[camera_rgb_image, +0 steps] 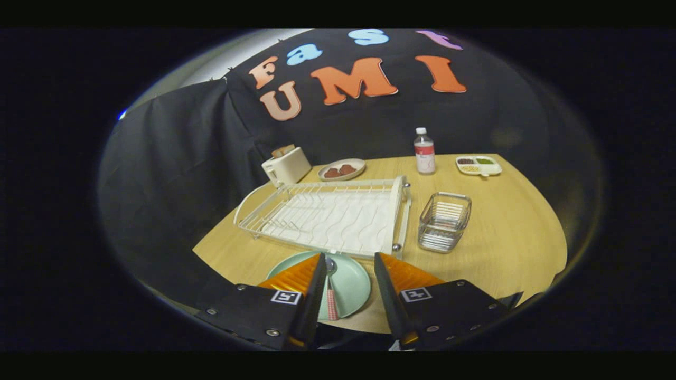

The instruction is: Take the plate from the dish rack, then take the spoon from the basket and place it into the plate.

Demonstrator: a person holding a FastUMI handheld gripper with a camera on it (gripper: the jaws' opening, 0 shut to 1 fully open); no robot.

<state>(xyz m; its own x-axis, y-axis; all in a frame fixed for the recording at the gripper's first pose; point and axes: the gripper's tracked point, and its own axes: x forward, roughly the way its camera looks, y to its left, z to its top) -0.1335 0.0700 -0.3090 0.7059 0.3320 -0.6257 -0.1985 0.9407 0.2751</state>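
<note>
The jaws are standing wide apart, gripping nothing, and hanging above the near edge of the wooden bench [507,237]. The gripper [349,259] is looking forward over the whole layout.

Between the jaws, a pale green plate [351,285] is lying flat on the bench, partly hidden behind the left jaw. The spoon [331,287] is resting inside the plate, close beside the left jaw, its metal bowl pointing ahead toward the rack and its red-and-white checked handle running back toward the plate's near rim.

Just ahead of the jaws, right behind the plate, the white wire dish rack [327,214] is sitting on its ribbed drip tray, with no dishes in its slots. Ahead and to the right of the right jaw, a wire basket [444,221] is standing upright beside the rack, near it but apart.

Beyond the rack, a cream toaster [286,165] is holding a slice of bread, and a small plate [342,169] with brown food is lying beside it. Farther right, a clear bottle [424,151] is standing upright, and a divided tray [478,165] of snacks is lying near it.
</note>
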